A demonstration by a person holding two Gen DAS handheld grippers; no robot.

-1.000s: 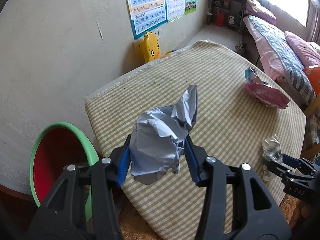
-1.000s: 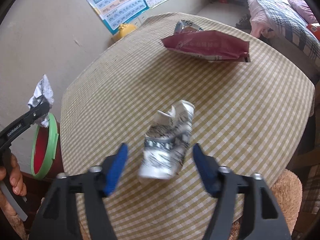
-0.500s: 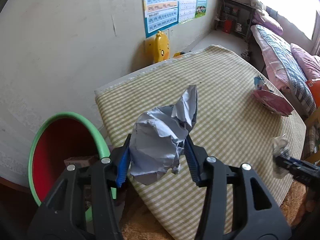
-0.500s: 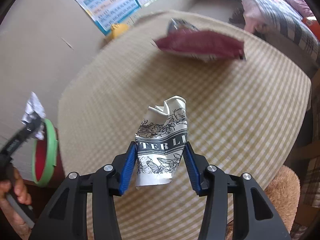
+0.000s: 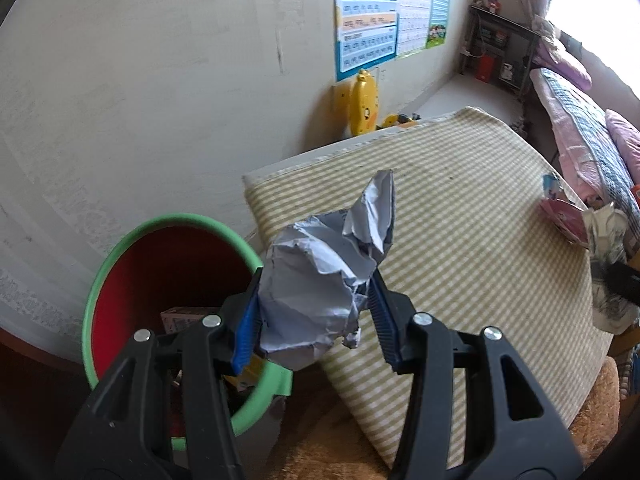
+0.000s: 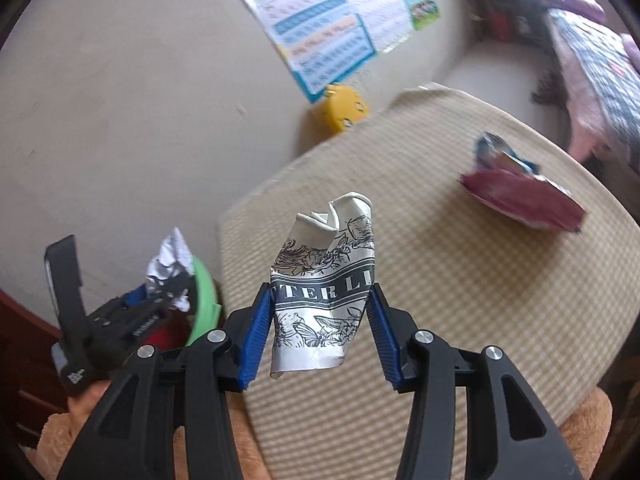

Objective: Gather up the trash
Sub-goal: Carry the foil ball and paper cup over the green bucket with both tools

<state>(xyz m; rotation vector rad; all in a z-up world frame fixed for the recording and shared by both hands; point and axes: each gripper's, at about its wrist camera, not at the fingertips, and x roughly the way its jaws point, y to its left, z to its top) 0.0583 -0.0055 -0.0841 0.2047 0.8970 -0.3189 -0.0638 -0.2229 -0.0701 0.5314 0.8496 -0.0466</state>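
My left gripper [image 5: 314, 316] is shut on a crumpled grey paper ball [image 5: 320, 280] and holds it in the air just right of the red bin with a green rim [image 5: 120, 248], beside the table's left edge. My right gripper [image 6: 318, 328] is shut on a crushed white paper cup with black print [image 6: 324, 292] and holds it above the checked table [image 6: 460, 300]. The left gripper with the paper ball [image 6: 168, 264] also shows in the right wrist view, over the bin [image 6: 204, 304]. A dark red snack bag [image 6: 520, 200] lies on the table's far right.
The bin holds a small carton [image 5: 184, 316] and other scraps. A yellow duck-shaped stool [image 5: 362, 100] stands by the wall under posters [image 5: 368, 40]. A bed [image 5: 580, 120] runs along the right. A brown furry seat [image 5: 320, 440] lies below the table's near edge.
My right gripper closed on the paper cup, lifted it off the table and swung left. My left gripper carried the paper ball left, closer to the bin.
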